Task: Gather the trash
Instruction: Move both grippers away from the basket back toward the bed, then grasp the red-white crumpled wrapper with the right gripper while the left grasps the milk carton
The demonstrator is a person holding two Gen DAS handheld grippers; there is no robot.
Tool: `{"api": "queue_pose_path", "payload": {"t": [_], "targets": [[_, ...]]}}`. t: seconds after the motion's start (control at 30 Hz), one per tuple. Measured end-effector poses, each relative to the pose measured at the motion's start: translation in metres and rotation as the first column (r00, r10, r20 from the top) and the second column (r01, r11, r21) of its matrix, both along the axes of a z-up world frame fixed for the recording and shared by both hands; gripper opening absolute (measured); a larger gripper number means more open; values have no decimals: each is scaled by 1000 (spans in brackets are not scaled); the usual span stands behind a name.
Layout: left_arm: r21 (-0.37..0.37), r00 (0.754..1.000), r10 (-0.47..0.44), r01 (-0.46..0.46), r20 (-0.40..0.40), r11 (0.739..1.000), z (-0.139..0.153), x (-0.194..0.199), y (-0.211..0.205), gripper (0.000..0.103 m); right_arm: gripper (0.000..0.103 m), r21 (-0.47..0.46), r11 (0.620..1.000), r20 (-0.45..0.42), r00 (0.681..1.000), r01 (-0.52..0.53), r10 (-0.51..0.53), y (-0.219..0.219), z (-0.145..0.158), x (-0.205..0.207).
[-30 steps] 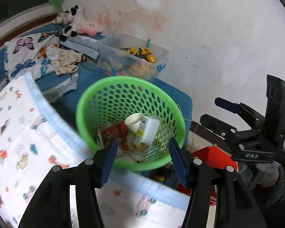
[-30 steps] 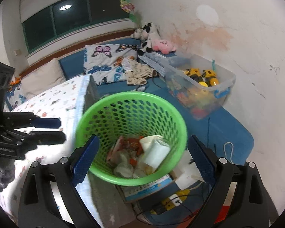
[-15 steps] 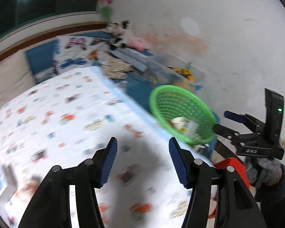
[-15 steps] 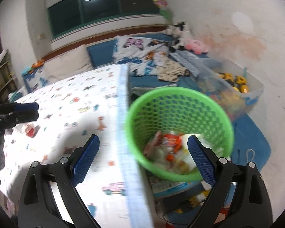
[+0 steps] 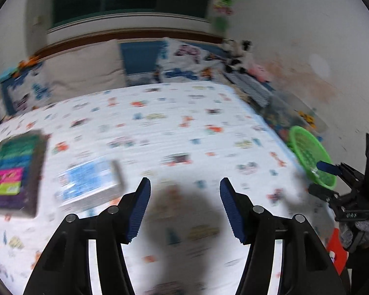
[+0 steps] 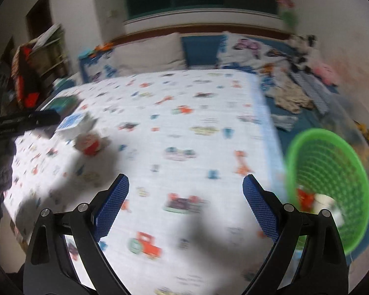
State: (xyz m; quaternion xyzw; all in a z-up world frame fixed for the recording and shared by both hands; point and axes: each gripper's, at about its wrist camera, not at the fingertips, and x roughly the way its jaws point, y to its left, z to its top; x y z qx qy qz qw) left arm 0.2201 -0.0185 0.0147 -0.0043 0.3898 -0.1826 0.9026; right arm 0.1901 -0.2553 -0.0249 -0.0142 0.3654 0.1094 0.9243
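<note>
- Step in hand, as I judge it: between pickups; both grippers empty over the bed [image 5: 184,127], looking for the next piece of trash
- Left gripper [image 5: 184,206]: released, nothing between its pads; right gripper [image 6: 185,206]: spread wide, also empty
- Trash on the sheet: a blue-and-white box [image 5: 91,184] just left of the left gripper; a crumpled red-and-white wrapper [image 6: 91,143] further off; a dark book [image 5: 14,172] lies beside the box
- Basket [image 6: 329,186] stands at the bed's right edge, trash already inside
- Next: left gripper swings to the box, straddles it, then clamps; views are blurred, so exact edges are unclear
</note>
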Motion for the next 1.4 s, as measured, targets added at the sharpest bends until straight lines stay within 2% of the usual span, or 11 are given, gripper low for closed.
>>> {"api": "queue_pose_path", "payload": {"t": [0.2,0.43,0.57,0.83,1.1,1.27,1.3,1.33,1.4], "targets": [[18,994,111,-111,-19,994,-9,-3,63,57,93,-3,990,-43,989,-138,138,62,-15,22],[47,989,145,-143,-35,989,-24,-9,98,57,93,-15,965,-81,962,-262,260,127,-29,43],[60,987,152,-150,-46,987,-30,-8,110,57,92,-13,955,-100,951,-296,293,152,-37,57],[122,994,100,-94,-43,988,-40,4,116,64,87,-6,951,-142,942,-309,305,180,-52,91],[142,996,27,-15,-80,990,-51,28,117,73,84,27,952,-174,936,-306,306,190,-65,109],[181,994,-3,23,-106,983,-60,50,115,73,71,60,943,-197,922,-327,333,199,-69,110],[192,994,-14,35,-109,981,-61,55,115,74,64,62,942,-194,922,-330,336,199,-69,110],[203,994,-18,39,-106,978,-61,58,114,74,61,65,941,-195,921,-331,337,199,-69,110],[223,995,-29,51,-99,973,-61,64,112,74,60,78,943,-195,923,-323,332,197,-69,110]]}}
